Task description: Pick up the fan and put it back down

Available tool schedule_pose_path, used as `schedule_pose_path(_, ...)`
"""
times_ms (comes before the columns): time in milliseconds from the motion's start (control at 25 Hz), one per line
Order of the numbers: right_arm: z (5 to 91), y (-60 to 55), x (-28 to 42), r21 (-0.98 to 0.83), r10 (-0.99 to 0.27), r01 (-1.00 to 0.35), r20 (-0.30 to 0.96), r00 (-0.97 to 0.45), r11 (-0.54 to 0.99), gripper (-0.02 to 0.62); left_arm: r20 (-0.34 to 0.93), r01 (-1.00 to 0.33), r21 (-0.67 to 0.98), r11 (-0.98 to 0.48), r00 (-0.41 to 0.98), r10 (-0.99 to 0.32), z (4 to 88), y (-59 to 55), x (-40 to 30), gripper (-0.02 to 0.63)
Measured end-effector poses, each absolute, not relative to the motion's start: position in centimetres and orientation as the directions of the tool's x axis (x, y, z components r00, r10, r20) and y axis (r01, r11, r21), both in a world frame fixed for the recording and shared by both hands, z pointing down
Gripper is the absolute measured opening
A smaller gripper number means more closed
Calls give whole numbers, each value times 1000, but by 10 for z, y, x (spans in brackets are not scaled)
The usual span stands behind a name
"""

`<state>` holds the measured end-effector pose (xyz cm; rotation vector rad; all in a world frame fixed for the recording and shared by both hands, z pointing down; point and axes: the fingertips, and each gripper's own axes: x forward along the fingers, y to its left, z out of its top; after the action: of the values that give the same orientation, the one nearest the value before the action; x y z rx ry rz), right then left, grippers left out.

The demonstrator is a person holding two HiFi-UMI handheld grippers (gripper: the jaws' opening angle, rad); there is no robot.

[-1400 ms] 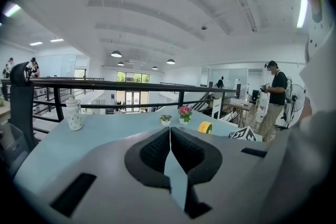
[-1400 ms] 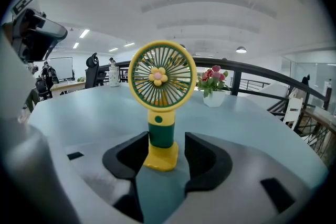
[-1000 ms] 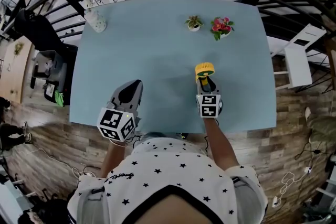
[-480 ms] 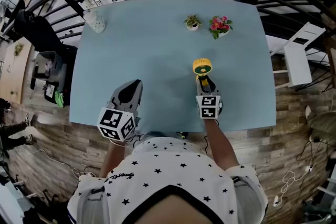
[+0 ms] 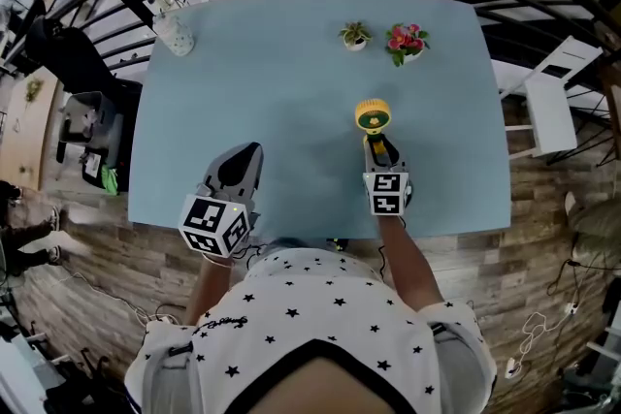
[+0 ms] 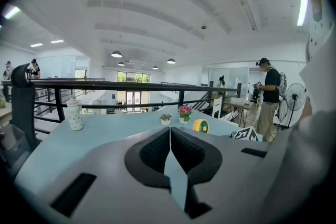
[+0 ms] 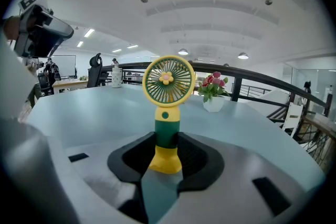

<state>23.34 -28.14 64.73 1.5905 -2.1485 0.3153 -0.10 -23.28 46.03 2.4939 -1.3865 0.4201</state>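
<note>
On worktop, head view: fan (image 5: 374,116) is standing upright on the near right part of the worktop (image 5: 291,82). The right gripper (image 5: 378,148) is coming at it from the person's side, low on the handle.
Left side, head view: left gripper (image 5: 240,158) is idling well apart from the fan, with nothing near it.
Neighbours, head view: flower pot (image 5: 408,44) and small plant (image 5: 355,36) are sitting well beyond the fan, so nothing is crowding a straight lift.
Left gripper view: jaws are sitting together with nothing between them. The fan is showing far off to the right.
Right gripper view: jaws are clamping the green handle just above the flared yellow base, one pad each side, with the handle centred and upright.
Base contact: I can't tell whether the base is resting on the worktop or just clear of it.
Step, my read: gripping for the lift, or right at its start.
Doing it well: I'd be holding an even squeeze, going straight up and avoiding any roll, since the grip is low and the head looks top-heavy.
Risk: the round handle may be pivoting between the pads if the gripper is tilting.
Set-down: I'd be coming down vertically and landing the base flat before the jaws part.
</note>
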Motion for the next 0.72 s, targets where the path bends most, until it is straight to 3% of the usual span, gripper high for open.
schedule_pose_path(720, 657, -271, 247, 24, -834, -961, 503, -227, 276, 130, 370, -839, 83, -537, 527, -765, 461, -232, 15, 29)
